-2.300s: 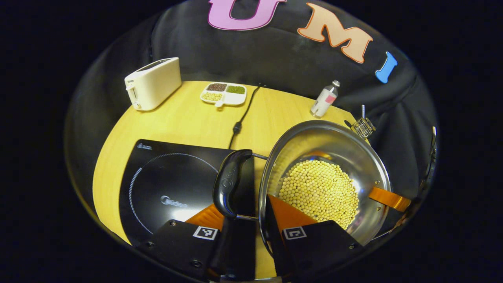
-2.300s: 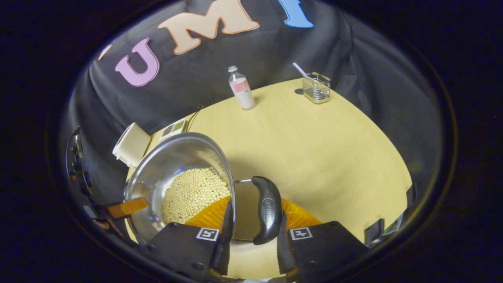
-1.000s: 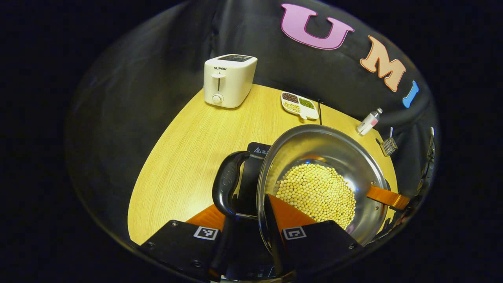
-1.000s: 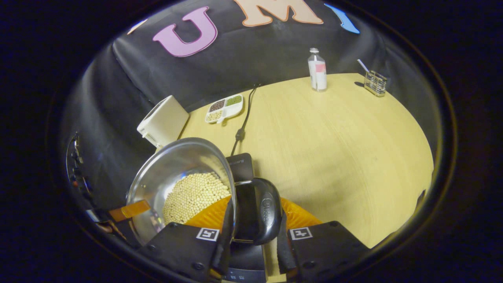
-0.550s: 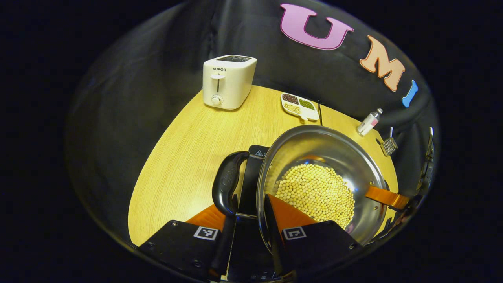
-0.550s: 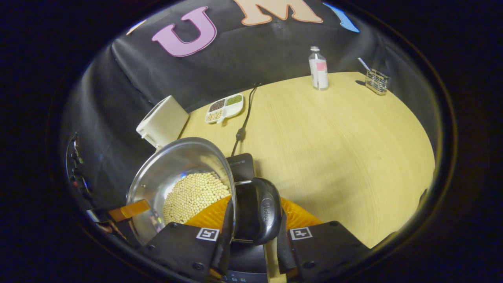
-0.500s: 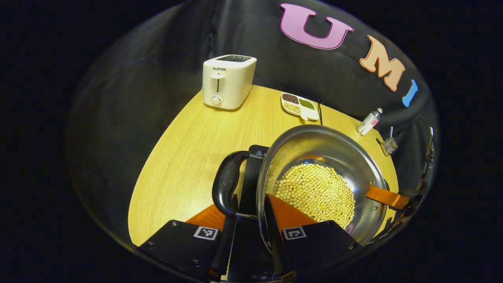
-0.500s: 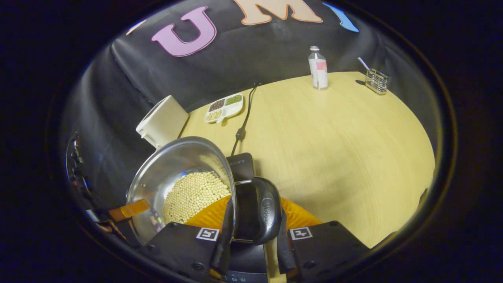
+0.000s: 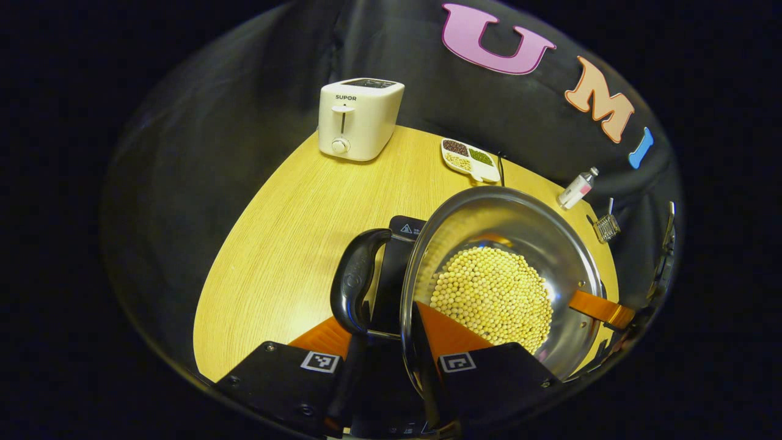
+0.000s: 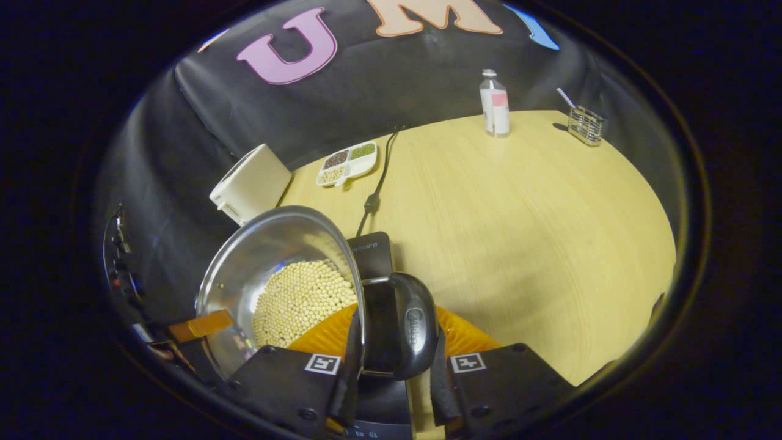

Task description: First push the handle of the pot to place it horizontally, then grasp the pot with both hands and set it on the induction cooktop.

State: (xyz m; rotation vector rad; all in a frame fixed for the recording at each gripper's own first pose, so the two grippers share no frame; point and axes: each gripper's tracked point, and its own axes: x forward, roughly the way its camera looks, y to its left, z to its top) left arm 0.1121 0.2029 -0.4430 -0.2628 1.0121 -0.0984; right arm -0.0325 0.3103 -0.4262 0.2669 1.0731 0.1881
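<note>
The pot (image 9: 507, 244), filled with pale beans, is being held at lower centre over the induction cooktop (image 9: 394, 269) on the bench (image 10: 519, 232), each hand-held gripper, left (image 9: 388, 342) and right (image 10: 391, 348), being closed across its rim beside a handle (image 10: 415, 324).

Left gripper view: the pot (image 9: 489, 214), with beans (image 9: 492, 296) in it, lies over the cooktop (image 9: 391, 275) on the table (image 9: 293, 244). The left gripper (image 9: 385, 360) straddles the pot's near rim, one finger inside, one outside under the handle (image 9: 354, 281). Behind stand the toaster (image 9: 359, 119) at left, the tray (image 9: 470, 160) and cord (image 9: 500, 168) mid, the bottle (image 9: 576, 189) and rack (image 9: 606, 226) at right.

Right gripper view: the right gripper (image 10: 391, 373) straddles the opposite rim beside the other handle (image 10: 412, 324); the left gripper's finger (image 10: 198, 325) shows at the pot's far side.
</note>
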